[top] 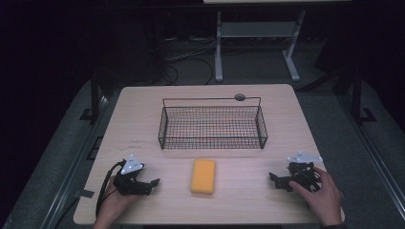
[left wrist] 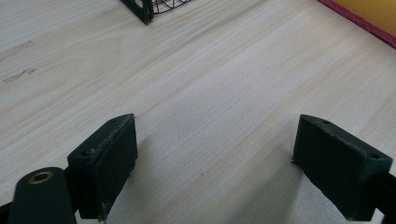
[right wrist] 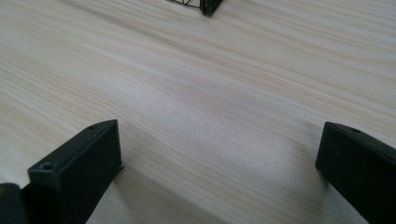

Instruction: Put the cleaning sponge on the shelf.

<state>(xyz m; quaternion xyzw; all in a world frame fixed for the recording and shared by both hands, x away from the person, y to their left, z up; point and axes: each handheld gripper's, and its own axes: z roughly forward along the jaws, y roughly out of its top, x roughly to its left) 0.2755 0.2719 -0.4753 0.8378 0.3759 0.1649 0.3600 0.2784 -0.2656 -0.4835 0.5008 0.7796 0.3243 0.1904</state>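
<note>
Sponge [top: 203,176], yellow-orange and flat on the table [top: 143,119] between my two grippers, just in front of the wire basket [top: 212,126], looks light and soft, so it should squash under pressure. My left gripper [top: 152,182] and right gripper [top: 273,178] both stand wide apart and empty; I'd pinch it across its narrow width, near the middle.

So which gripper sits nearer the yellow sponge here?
Left. The left gripper sits close beside the sponge; the right gripper lies farther off on its other side.
</note>
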